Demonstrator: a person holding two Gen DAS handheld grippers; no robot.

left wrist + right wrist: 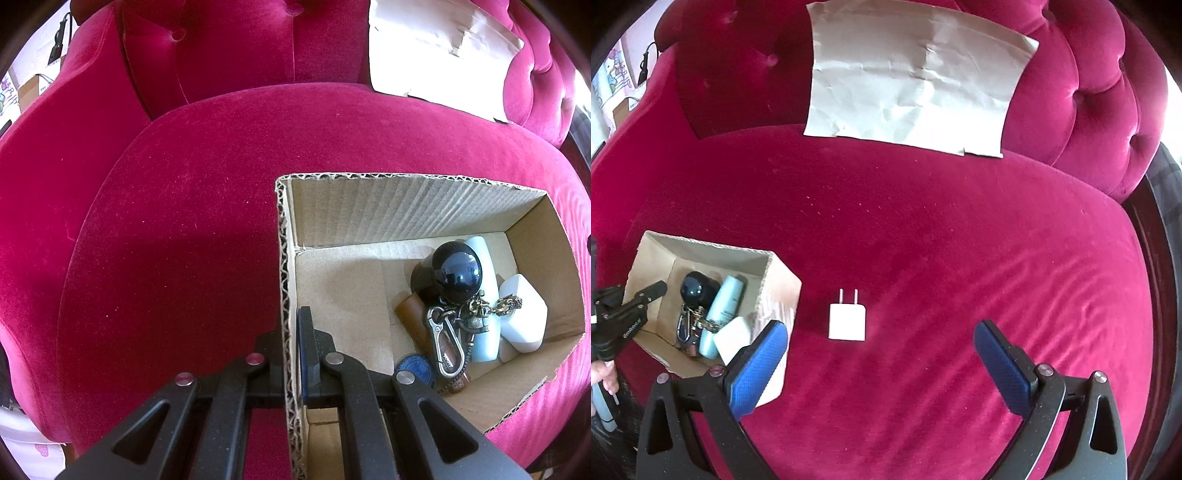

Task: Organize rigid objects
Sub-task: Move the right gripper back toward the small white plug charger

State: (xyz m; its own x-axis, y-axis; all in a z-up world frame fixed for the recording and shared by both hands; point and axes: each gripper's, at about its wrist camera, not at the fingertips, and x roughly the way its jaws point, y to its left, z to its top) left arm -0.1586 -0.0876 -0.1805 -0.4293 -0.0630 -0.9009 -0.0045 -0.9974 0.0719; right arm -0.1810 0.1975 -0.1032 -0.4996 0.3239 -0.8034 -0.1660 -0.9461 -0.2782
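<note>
Both wrist views look steeply down at the red sofa seat [923,240]; the left hangs closer, sharing the cardboard box [406,210].

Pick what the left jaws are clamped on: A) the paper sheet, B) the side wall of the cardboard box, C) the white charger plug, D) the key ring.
B: in the left wrist view the left gripper is shut on the corrugated wall of the cardboard box, while the charger plug lies loose on the cushion.

The black left gripper [291,339] clamps the corrugated wall of an open brown cardboard box [284,258] on a crimson velvet cushion [177,221]. Inside lie a glossy black ball [457,275], a pale blue tube [484,295] (partly hidden), a white plastic block [524,314] and a silver carabiner keyring [445,343].
</note>
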